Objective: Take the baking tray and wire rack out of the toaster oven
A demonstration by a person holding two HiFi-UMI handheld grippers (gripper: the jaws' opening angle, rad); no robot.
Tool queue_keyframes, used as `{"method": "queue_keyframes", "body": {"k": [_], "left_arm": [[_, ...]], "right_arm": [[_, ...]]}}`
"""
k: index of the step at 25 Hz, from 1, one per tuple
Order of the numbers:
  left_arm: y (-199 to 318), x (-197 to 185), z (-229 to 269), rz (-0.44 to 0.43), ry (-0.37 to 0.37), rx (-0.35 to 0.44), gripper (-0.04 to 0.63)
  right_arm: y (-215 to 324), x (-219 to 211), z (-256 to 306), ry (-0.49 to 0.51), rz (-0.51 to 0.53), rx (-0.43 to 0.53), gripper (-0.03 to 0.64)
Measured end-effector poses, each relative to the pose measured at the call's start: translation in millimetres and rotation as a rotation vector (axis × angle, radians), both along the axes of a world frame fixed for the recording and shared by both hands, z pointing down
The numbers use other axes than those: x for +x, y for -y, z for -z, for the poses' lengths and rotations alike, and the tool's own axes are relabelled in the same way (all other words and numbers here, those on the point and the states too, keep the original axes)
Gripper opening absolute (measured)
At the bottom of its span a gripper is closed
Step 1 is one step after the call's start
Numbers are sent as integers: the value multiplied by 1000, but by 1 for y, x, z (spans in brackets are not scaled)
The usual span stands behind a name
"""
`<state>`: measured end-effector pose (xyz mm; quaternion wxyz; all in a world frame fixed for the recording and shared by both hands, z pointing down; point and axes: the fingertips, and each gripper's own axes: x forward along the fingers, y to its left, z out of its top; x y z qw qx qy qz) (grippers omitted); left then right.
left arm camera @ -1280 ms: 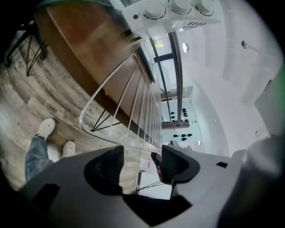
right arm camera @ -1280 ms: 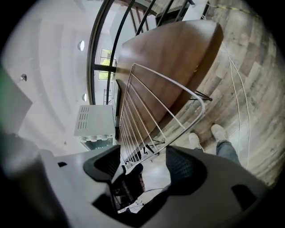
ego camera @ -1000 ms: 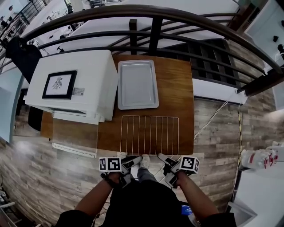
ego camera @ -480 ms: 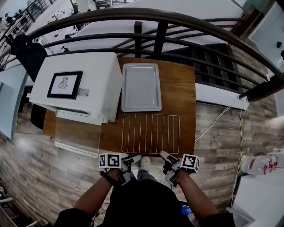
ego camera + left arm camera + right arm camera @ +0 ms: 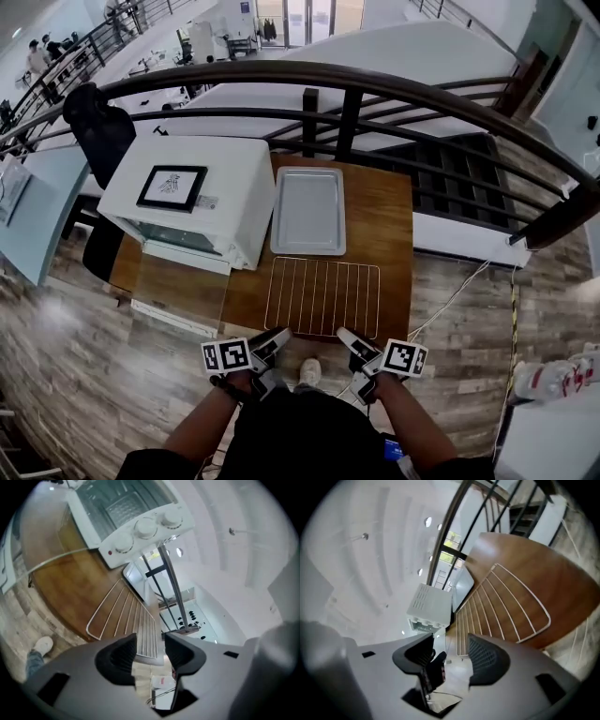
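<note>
Wire rack (image 5: 323, 297) lies flat on the wooden table (image 5: 389, 216) beside the toaster oven's (image 5: 187, 192) open glass door, with the baking tray (image 5: 308, 210) beside the oven's body. The rack's thin, stiff rods look light; pinch its rim. The tray is smooth, shallow metal, likely slippery. Left claw (image 5: 274, 337) and right claw (image 5: 347, 337) have just been narrowing but stay apart, with nothing between them.
</note>
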<state>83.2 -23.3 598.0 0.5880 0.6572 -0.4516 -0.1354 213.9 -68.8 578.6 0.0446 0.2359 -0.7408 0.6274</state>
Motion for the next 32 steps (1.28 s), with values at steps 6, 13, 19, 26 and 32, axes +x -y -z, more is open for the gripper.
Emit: {"method": "queue_keyframes", "body": {"k": [6,13,19,26,32], "left_arm": [[12,-35,52,10,257,194,135],[-15,-86,104,54,512,374,49],[-55,-149,135,121,658,453,29],[-101,-227,168,255,736,498,28],[-129,-274,189,363,727,518,28]], "right_arm": [[9,-20,53,-81,72,331,169],[-10,-45,98,-196,45,608,89],[-30,-61,130,-269,-47,784,36],[-55,-86,166,-279,-119,918,7],[-64,-110,182,-351,-145,1020,-2]]}}
